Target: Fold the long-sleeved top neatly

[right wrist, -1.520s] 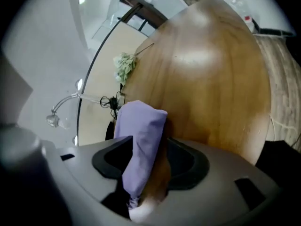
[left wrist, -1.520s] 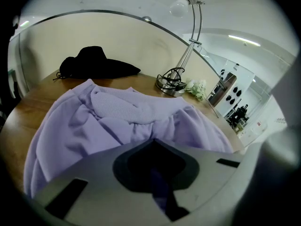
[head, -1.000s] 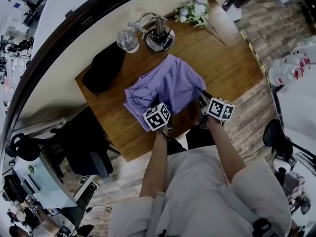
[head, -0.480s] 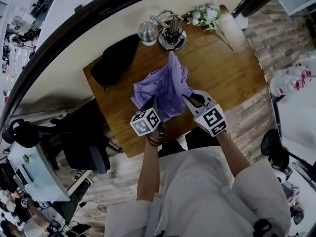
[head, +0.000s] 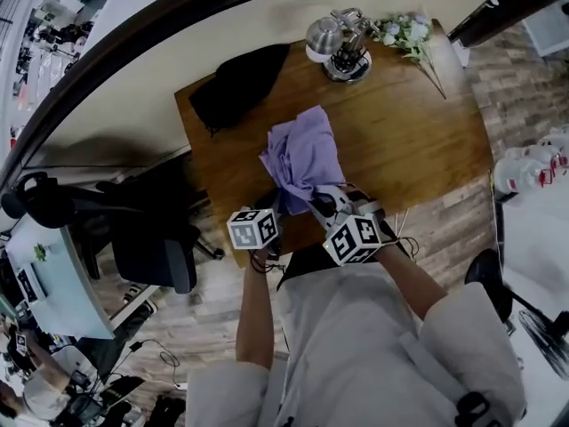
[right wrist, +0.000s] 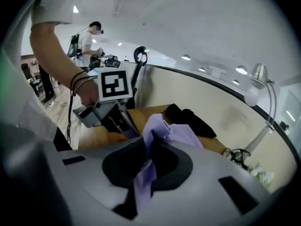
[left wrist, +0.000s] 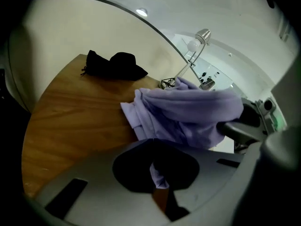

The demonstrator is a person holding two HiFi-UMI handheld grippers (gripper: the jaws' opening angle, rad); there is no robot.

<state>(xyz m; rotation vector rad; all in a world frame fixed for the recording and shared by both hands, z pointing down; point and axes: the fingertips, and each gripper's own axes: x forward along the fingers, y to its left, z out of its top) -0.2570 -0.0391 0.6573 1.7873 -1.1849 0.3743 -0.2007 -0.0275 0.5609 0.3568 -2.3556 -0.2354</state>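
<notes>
**Now both grippers pinch the purple top**

The left gripper (left wrist: 160, 185) is shut tight on a small bit of the purple top (head: 302, 149). A little flap of cloth sticks out between its jaws. The right gripper (right wrist: 142, 173) is closed on the top too. A strip of purple cloth runs through its jaws and hangs down.

The two grippers are close together, side by side, at the near edge of the wooden table (head: 409, 140). The top is bunched up in a lump, not flat. It reaches from the grippers out over the middle of the table. I cannot tell how much of it touches the wood.

A black cloth thing (head: 238, 80) lies at the far left corner, well apart from the top. A shiny lamp (head: 338, 38) stands at the far edge, and white flowers (head: 404, 29) lie beside it. A black chair (head: 151, 247) is on the floor to the left of the table.
</notes>
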